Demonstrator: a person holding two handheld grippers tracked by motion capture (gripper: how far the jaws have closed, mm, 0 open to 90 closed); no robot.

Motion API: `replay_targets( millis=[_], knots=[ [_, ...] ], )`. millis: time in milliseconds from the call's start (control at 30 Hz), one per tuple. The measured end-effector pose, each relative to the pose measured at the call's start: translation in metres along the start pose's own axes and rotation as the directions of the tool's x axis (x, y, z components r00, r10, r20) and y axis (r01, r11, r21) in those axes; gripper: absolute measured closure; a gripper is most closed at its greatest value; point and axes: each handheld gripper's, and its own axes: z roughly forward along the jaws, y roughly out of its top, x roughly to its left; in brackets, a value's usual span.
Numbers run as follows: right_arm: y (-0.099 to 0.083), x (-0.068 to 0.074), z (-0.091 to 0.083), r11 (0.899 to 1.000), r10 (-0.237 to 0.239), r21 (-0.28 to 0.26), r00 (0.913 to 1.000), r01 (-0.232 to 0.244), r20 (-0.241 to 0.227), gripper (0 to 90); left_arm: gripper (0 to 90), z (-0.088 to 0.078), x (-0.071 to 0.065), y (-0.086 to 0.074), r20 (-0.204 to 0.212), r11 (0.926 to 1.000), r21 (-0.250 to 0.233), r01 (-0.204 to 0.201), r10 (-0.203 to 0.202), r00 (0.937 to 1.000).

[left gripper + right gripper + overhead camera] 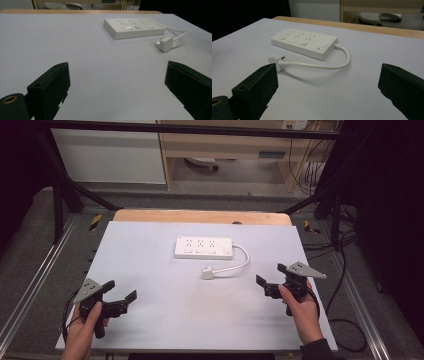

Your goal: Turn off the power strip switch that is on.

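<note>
While both grippers hover near the front edge of the pale grey tabletop (165,320), the white plastic power strip (204,247) lies flat toward the middle of the far half, long side parallel to the far edge. Item: power strip, three socket groups with a switch at one end, seen in the right gripper view (304,43) and left gripper view (133,27). Item: white cable (239,265), curving from the strip's switch end round to a white plug (208,273) that rests on the tabletop just in front of the strip. Item: left gripper (122,294), black, held in a hand (85,332) near the front left corner, jaws spread wide, nothing between them; strip and plug well apart from it, ahead and to its right. Item: right gripper (270,276), held in a hand (302,312) near the right edge, jaws likewise wide and empty; plug near, ahead and to its left, strip farther beyond.
</note>
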Motion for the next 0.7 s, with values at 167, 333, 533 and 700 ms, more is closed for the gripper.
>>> replay_targets(
  millis=[167, 333, 533, 700],
  knots=[
    [0.011, 0.002, 0.009, 1.000, -0.004, 0.017, 1.0000, 0.004, 0.008, 3.0, 6.0, 0.000, 0.000, 0.000, 0.001, 1.0000, 0.003, 0.001, -0.001, 1.0000],
    [0.024, 0.002, 0.019, 1.000, -0.019, 0.012, 0.9998, 0.019, 0.003, 3.1, 6.0, -0.001, 0.001, 0.000, 0.001, 1.0000, 0.005, -0.002, 0.002, 1.0000],
    [0.036, 0.004, 0.030, 1.000, -0.020, 0.017, 0.9997, 0.020, -0.012, 3.5, 6.0, 0.000, 0.000, 0.000, 0.000, 1.0000, 0.008, -0.006, 0.006, 1.0000],
    [0.041, 0.006, 0.040, 0.999, -0.030, 0.031, 0.9995, 0.030, -0.010, 3.7, 6.0, 0.000, 0.000, 0.000, 0.000, 0.9999, 0.006, -0.009, 0.009, 1.0000]
  ],
)
